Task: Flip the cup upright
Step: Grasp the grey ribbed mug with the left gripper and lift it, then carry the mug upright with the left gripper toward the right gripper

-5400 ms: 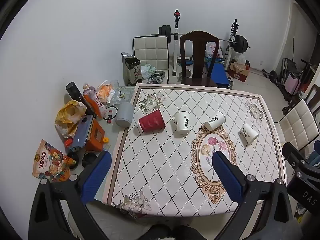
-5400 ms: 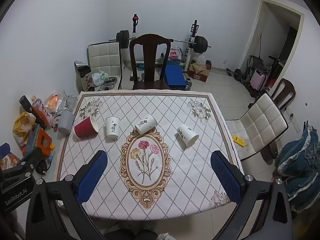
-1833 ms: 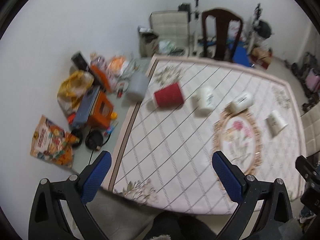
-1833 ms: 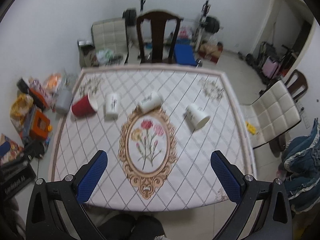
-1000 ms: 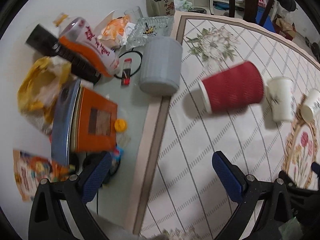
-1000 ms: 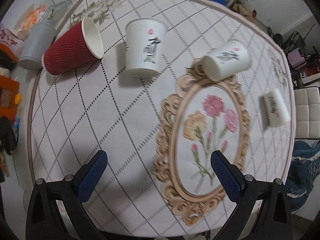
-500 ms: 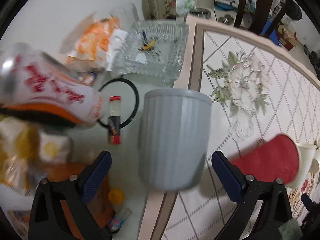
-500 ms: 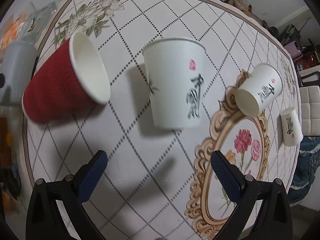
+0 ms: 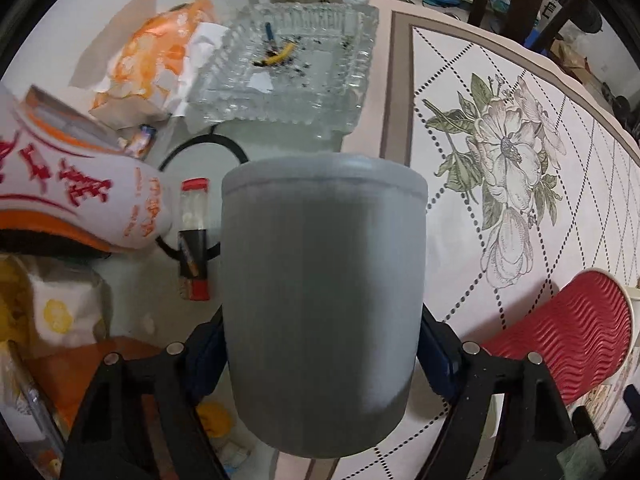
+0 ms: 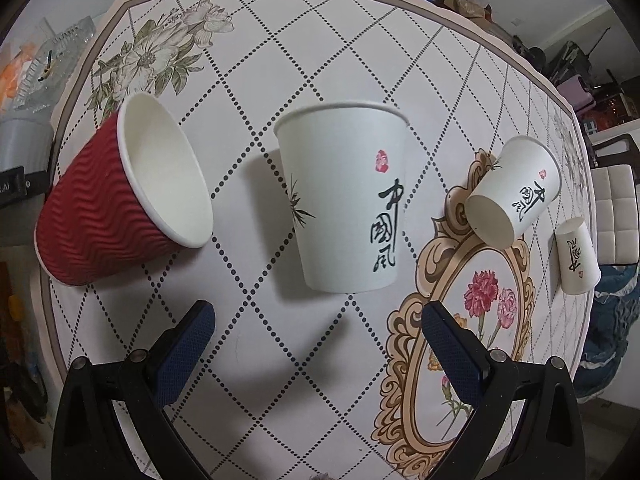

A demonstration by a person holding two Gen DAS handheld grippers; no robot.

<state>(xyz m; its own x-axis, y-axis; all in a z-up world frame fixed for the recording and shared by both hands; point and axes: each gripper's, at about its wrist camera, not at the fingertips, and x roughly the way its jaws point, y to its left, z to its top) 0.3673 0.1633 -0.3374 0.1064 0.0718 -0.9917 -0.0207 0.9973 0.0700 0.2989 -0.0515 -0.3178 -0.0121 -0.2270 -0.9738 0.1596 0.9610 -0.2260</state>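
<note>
In the left wrist view a grey ribbed cup [image 9: 322,300] lies on its side and fills the middle. My left gripper [image 9: 320,344] has its blue pads pressed against both sides of the cup. In the right wrist view my right gripper [image 10: 318,340] is open just short of a white paper cup with black calligraphy [image 10: 344,200] that lies on its side. A red ribbed paper cup [image 10: 116,200] lies on its side to its left; it also shows in the left wrist view [image 9: 572,328]. Two more white cups [image 10: 516,192] [image 10: 576,256] lie at the right.
A glass ashtray [image 9: 288,64], a white and orange bottle [image 9: 76,204], a lighter [image 9: 194,240] and snack bags [image 9: 152,44] crowd the bare tabletop left of the patterned cloth [image 10: 256,340]. The grey cup and left gripper show at the right wrist view's left edge [image 10: 22,148].
My left gripper moved in onto the grey cup and closed its pads against it. My right gripper dropped closer to the white calligraphy cup.
</note>
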